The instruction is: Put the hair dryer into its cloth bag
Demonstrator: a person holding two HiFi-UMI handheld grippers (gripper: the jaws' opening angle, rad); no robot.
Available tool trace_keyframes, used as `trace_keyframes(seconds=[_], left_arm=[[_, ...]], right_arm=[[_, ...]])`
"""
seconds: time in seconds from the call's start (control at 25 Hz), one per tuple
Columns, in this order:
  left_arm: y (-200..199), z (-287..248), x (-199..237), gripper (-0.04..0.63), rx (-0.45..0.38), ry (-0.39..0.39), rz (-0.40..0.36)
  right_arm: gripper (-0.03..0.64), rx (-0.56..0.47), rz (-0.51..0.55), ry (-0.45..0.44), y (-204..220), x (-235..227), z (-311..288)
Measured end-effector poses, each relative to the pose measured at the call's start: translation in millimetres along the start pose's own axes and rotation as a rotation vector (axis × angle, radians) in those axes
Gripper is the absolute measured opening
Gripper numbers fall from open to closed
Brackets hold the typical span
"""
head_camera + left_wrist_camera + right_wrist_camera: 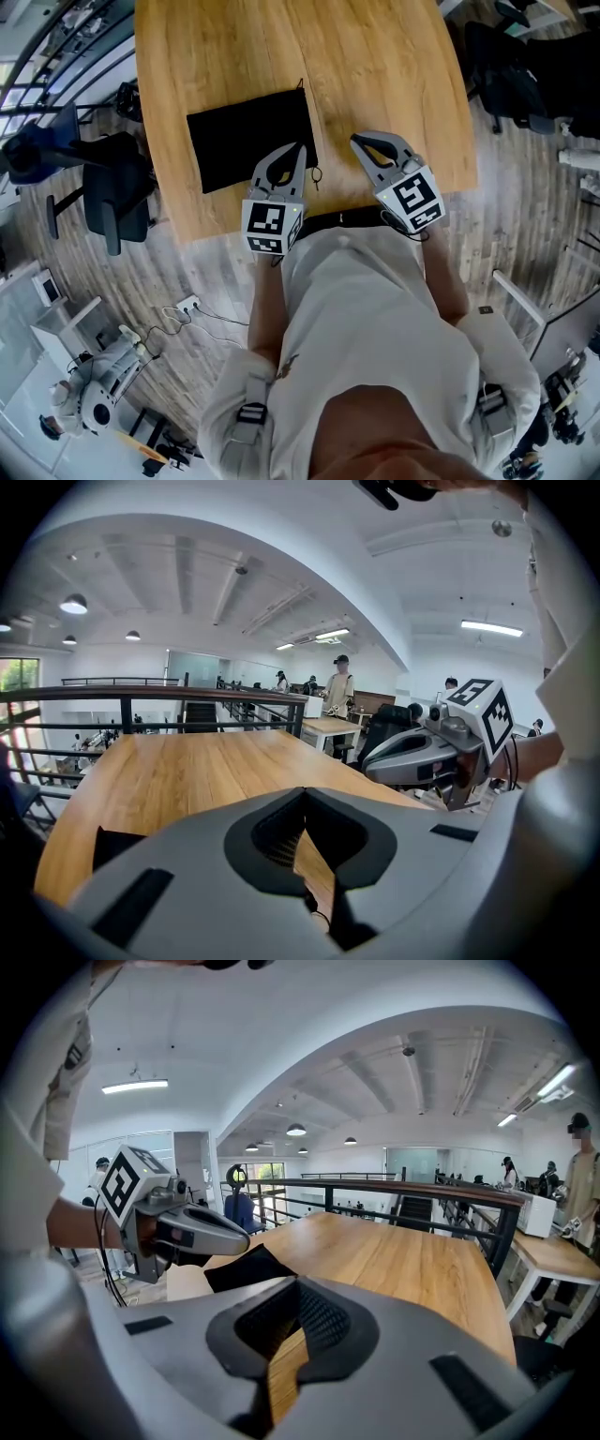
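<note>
Item: black cloth bag (248, 136), flat on a wooden table (375, 56) near its front edge, with a thin cord (317, 173) trailing at its right side; hair dryer seen in no view, and whether it lay inside the bag could not be told, though the cloth showed no bulge; left gripper (300, 147) hung over the bag's near right corner with its jaws closed tip to tip on nothing, bare table showing through the gap behind them; right gripper (357, 140) hung just beside it over bare wood, clear of the bag, jaws likewise closed and empty. Handling note, as a judgement: the cord side was probably the mouth; one gripper would do best to pinch a single layer of hem there and lift it so the mouth gaped, the other guiding the dryer in narrow end first, cable tucked last, before the cord was drawn. Markings: black-and-white square codes on each gripper's cube (273, 223); no brand, label or readable writing on bag or table.
</note>
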State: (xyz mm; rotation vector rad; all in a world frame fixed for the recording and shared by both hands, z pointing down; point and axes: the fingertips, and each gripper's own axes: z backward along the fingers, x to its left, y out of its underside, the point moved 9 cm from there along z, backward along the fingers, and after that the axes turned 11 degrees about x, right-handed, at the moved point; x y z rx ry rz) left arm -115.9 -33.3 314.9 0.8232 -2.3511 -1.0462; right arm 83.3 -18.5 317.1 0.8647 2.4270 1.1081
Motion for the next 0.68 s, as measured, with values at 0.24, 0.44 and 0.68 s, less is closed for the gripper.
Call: trace_keyframes(seconds=[0.24, 0.44, 0.68], left_arm=[[-1.3, 1.6, 2.1, 0.02, -0.001, 0.003, -0.004], [-4.4, 2.1, 2.1, 0.02, -0.008, 0.007, -0.009], [-4.5, 1.8, 6.5, 0.02, -0.008, 0.01, -0.01]], right_arm=[[0.02, 0.002, 0.013, -0.001, -5.0, 0.1, -2.1], [0.02, 0.01, 0.019, -0.003, -5.6, 0.1, -1.9], [0.02, 0.016, 0.015, 0.001, -6.3, 0.3, -5.1]])
